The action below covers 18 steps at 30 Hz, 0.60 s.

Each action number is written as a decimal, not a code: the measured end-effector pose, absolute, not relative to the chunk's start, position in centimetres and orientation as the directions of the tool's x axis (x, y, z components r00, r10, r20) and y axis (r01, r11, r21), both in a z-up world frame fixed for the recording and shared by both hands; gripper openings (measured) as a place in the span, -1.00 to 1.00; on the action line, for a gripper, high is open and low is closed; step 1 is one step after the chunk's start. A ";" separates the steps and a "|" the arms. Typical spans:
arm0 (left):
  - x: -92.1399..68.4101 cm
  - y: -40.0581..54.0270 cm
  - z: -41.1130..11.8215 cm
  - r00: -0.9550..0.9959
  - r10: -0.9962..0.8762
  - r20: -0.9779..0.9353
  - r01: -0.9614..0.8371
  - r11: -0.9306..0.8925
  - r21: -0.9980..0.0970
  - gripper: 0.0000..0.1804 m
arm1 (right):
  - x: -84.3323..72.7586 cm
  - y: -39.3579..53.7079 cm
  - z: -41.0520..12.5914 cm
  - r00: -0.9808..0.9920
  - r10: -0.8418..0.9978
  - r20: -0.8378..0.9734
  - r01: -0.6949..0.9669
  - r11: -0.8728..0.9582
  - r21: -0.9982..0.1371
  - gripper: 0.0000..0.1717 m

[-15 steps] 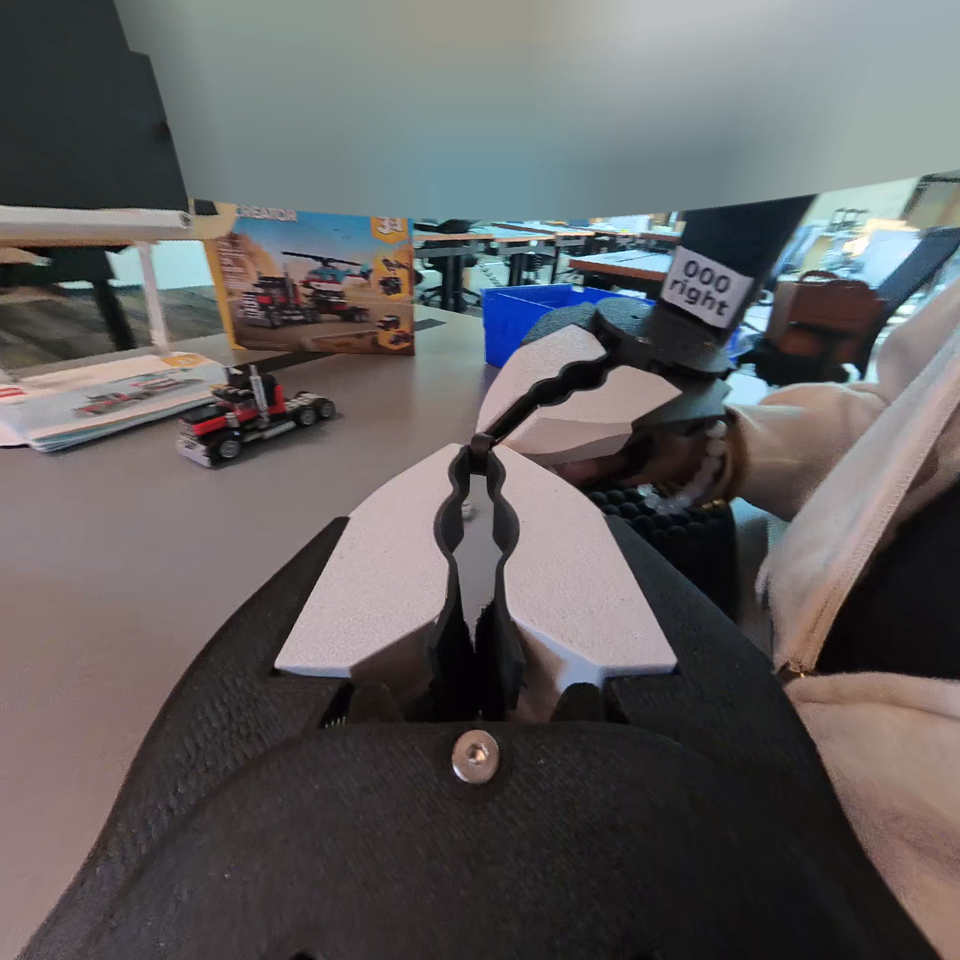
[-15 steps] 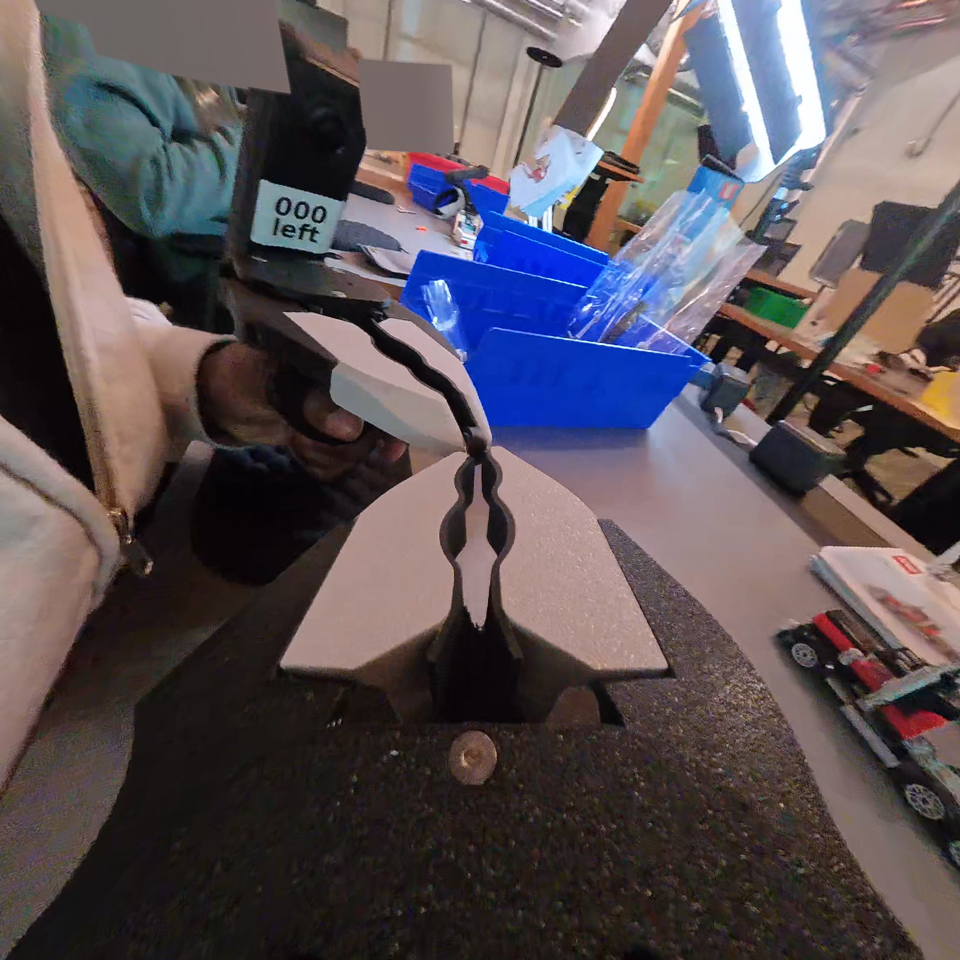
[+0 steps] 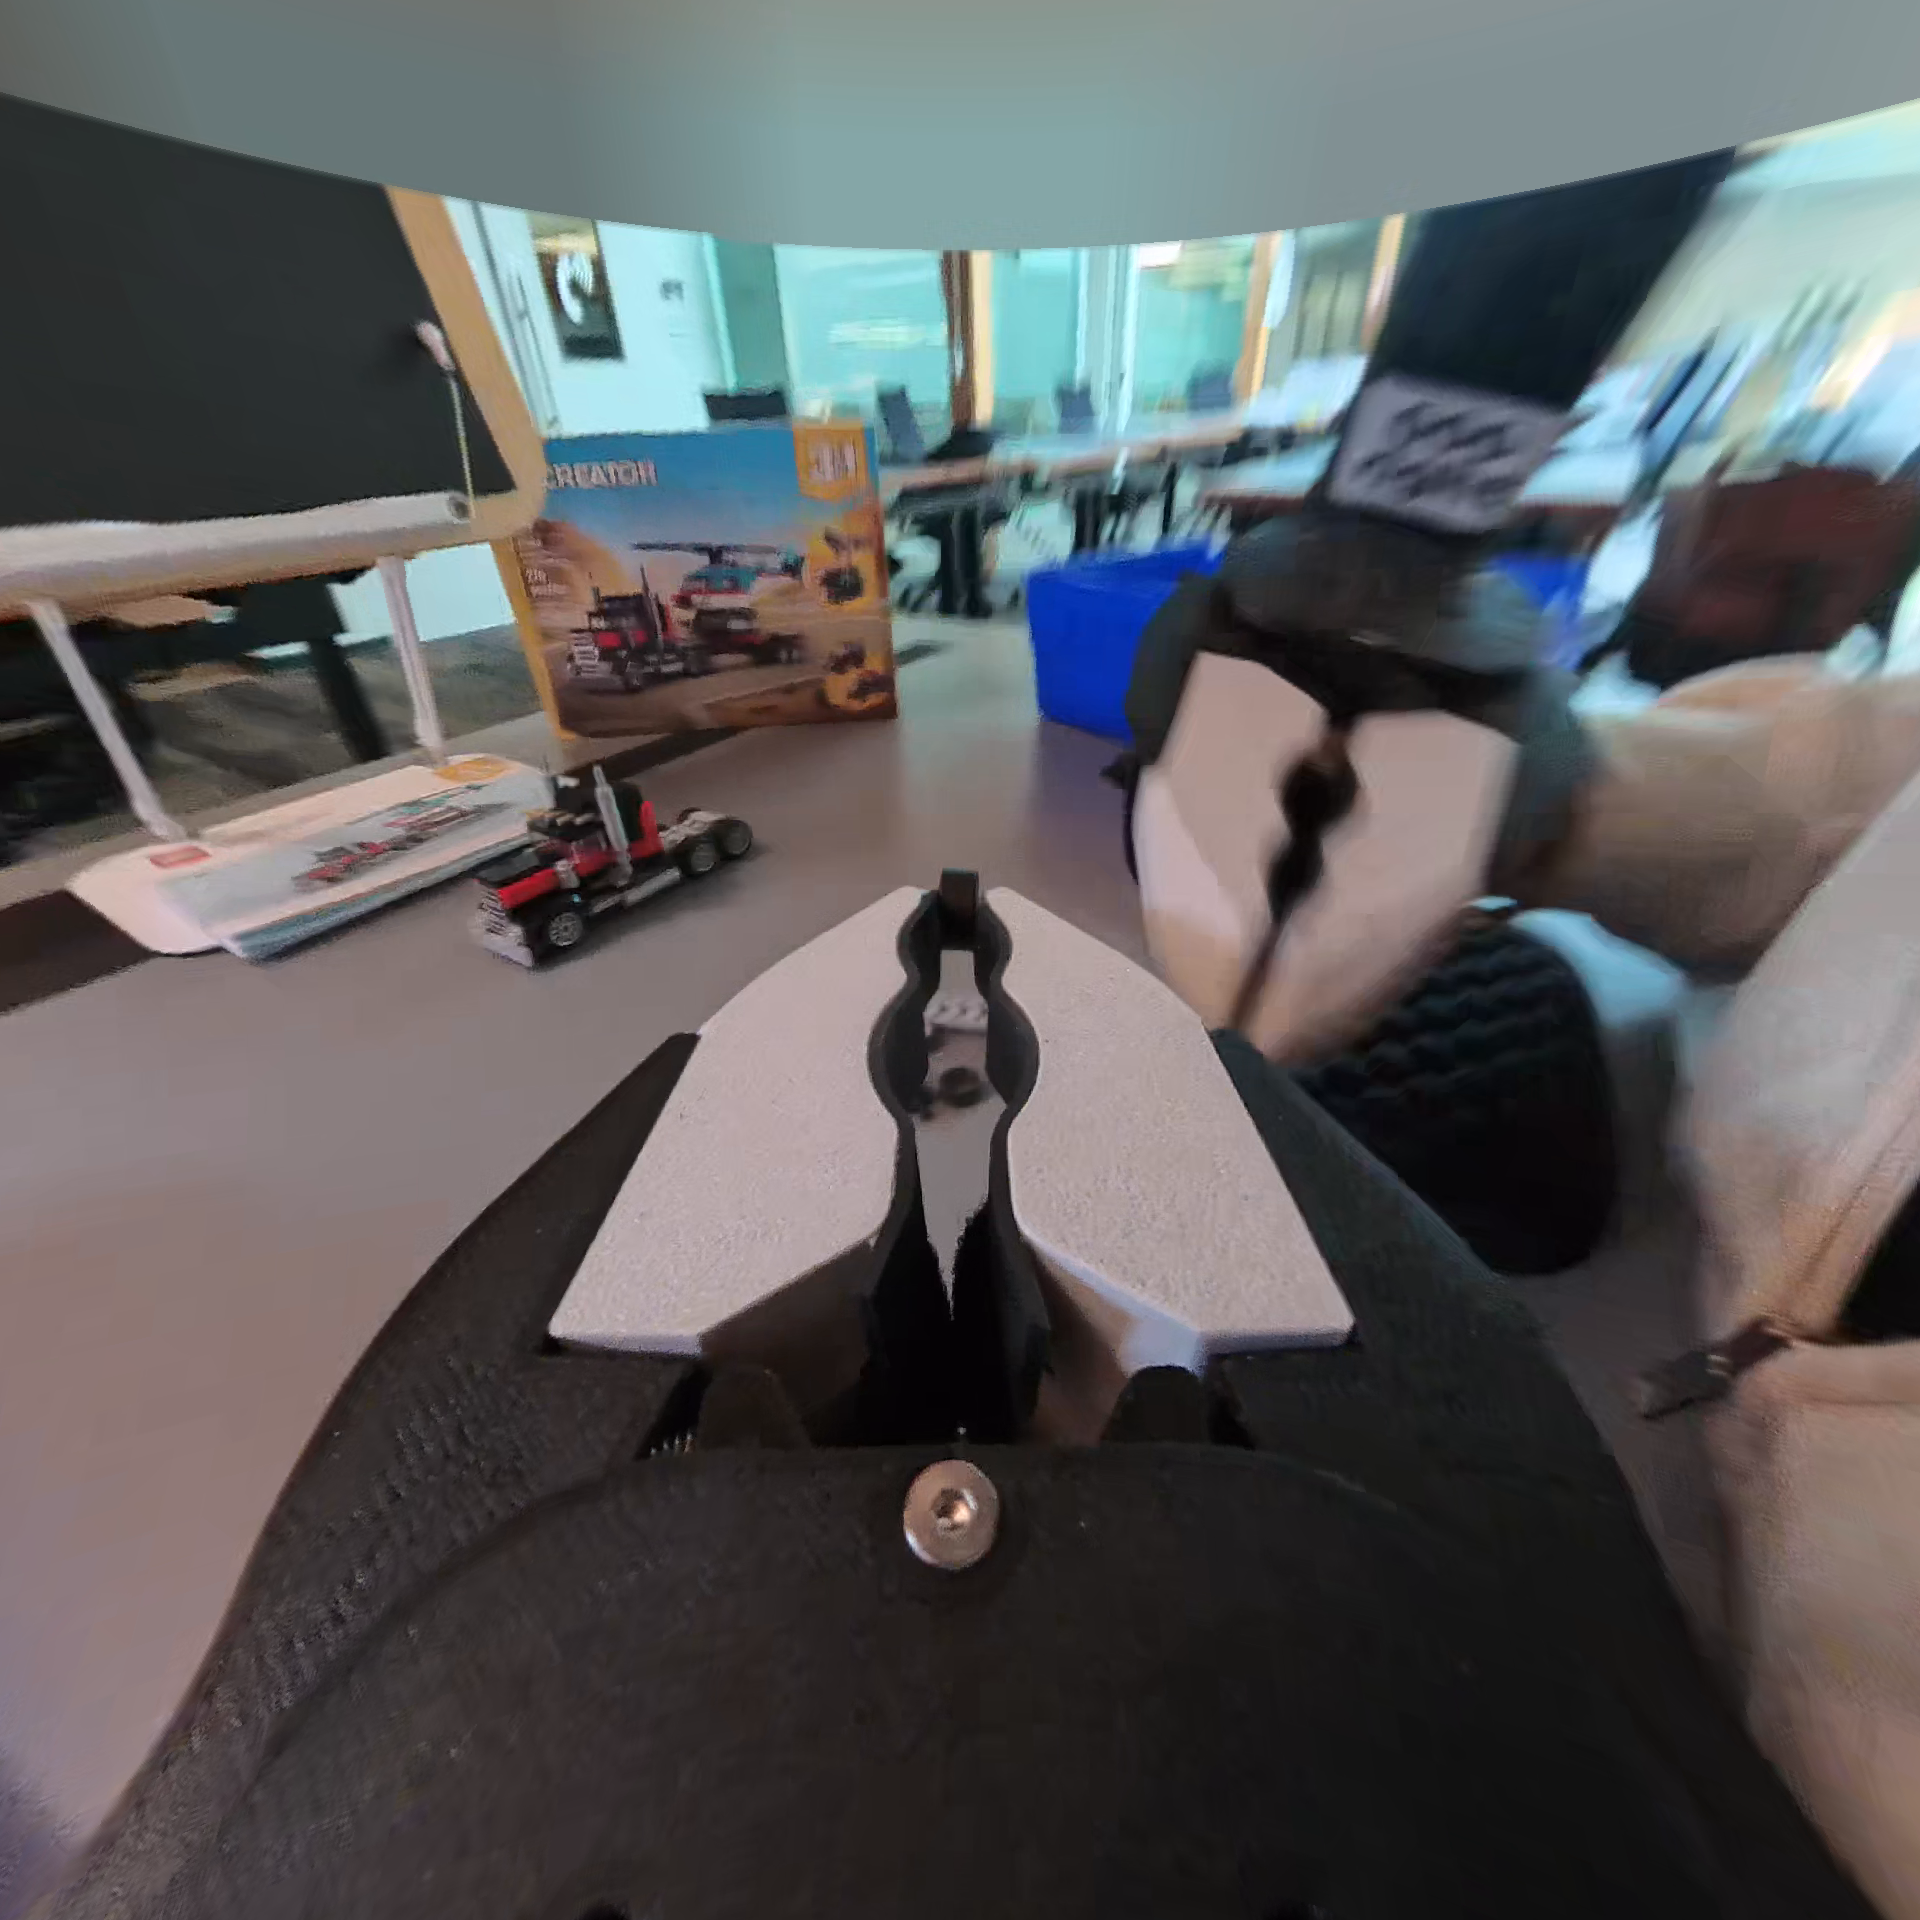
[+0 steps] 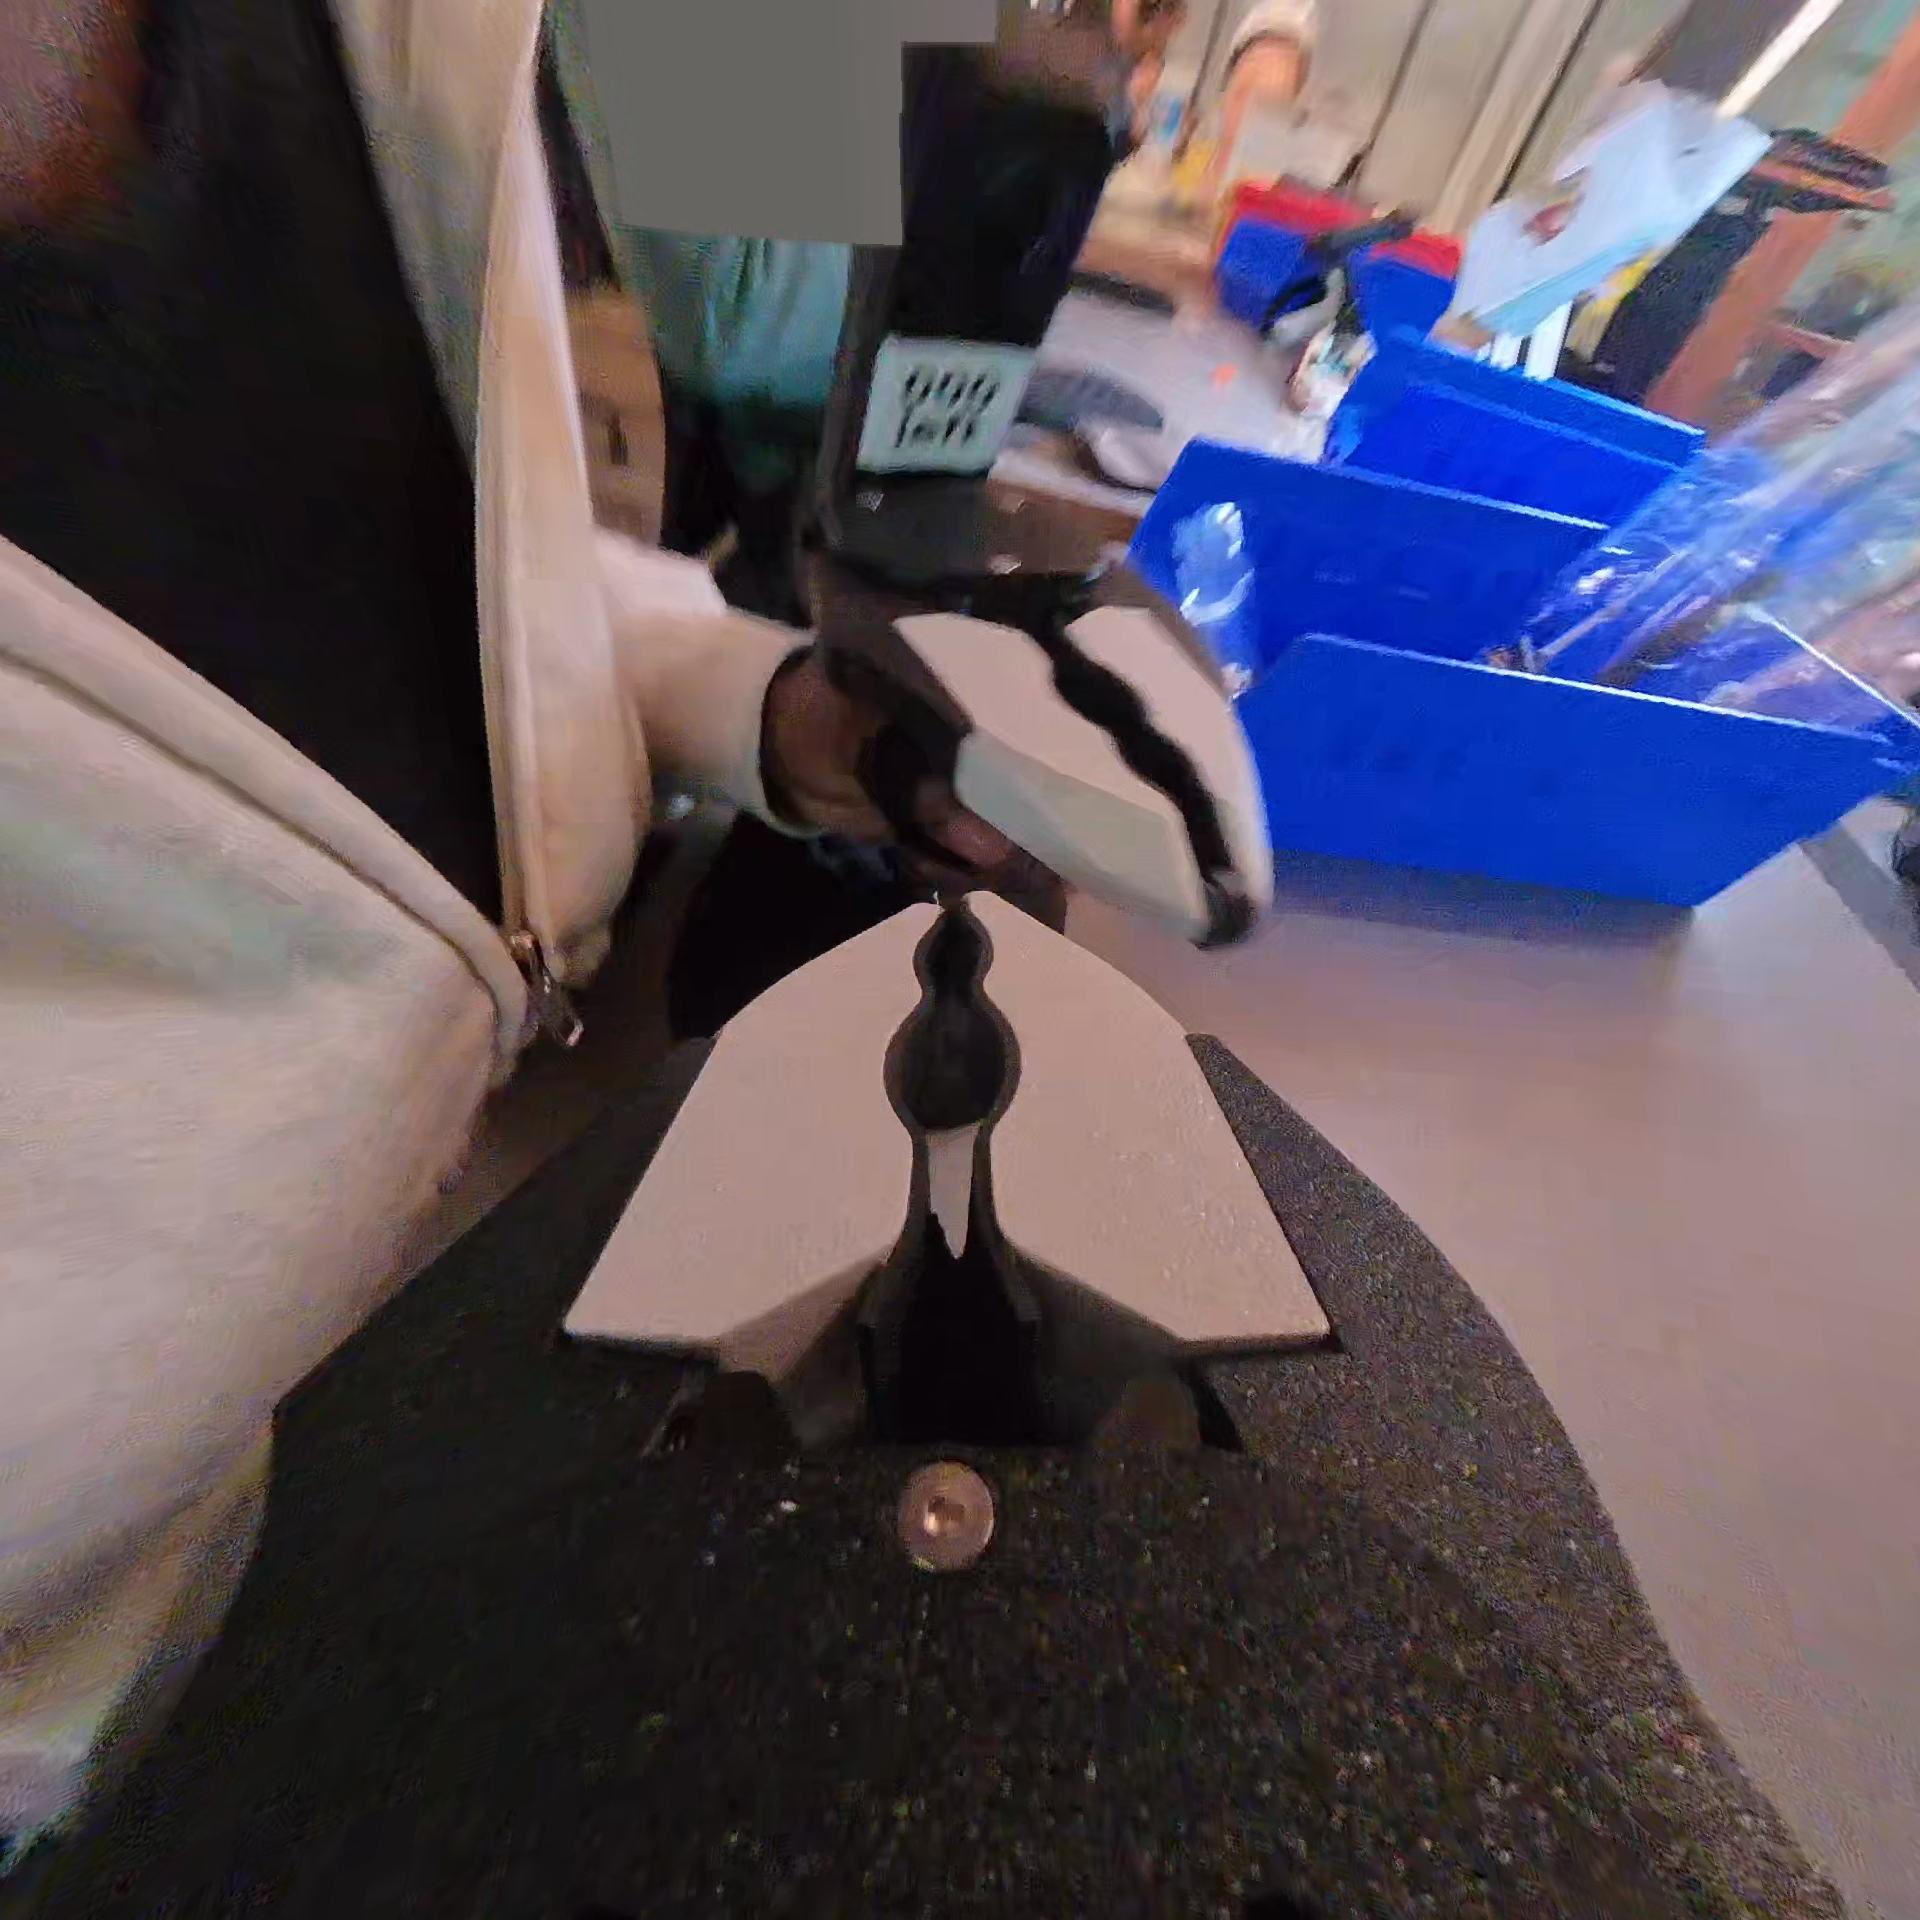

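Left tool [image 3: 957,906] pinches a small black piece [image 3: 957,902] at its tips above the bench [image 3: 260,1143], toy truck [image 3: 608,873] ahead-left, while the right tool [image 4: 954,912], pressed together, sits just beside.

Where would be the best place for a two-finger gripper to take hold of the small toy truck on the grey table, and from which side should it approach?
Probably across the cab of the toy truck, coming from above. It stands upright on its wheels on the table, side-on to the left wrist view, long and narrow, so the fingers could close on its flat sides. The thin exhaust stacks look fragile; avoid them.
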<state>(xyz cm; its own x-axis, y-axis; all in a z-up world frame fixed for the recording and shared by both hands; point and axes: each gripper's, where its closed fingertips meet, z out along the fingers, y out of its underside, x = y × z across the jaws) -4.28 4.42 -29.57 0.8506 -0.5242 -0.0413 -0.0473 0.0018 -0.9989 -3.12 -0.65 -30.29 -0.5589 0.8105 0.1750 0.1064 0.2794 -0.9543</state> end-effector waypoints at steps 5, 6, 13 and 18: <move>-4.4 2.2 -27.8 0.757 -0.653 0.013 0.100 0.097 -0.990 -0.93 | -1.6 2.9 -28.8 -0.513 0.855 -0.073 0.158 0.011 -0.987 -0.68; -3.9 1.9 -27.6 0.733 -0.680 -0.008 0.102 0.122 -0.987 -0.93 | -1.5 2.0 -28.8 -0.567 0.812 -0.139 0.180 -0.042 -0.983 -0.66; -1.8 0.2 -27.8 0.640 -0.745 -0.189 -0.013 0.235 -0.972 -0.93 | -2.0 -0.1 -27.8 -0.690 0.704 -0.169 0.177 -0.063 -0.982 -0.82; -1.4 -0.3 -28.0 0.605 -0.764 -0.224 -0.035 0.256 -0.966 -0.93 | -2.1 -0.9 -28.1 -0.743 0.662 -0.100 0.163 0.034 -0.986 -0.93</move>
<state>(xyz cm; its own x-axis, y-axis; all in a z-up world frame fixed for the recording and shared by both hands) -1.43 -0.26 -28.03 0.6053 -0.7637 -0.2243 -0.0351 0.2559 -0.9661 -2.09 -0.92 -28.11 -0.7431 0.6616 -0.1000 0.1632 0.0342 -0.9860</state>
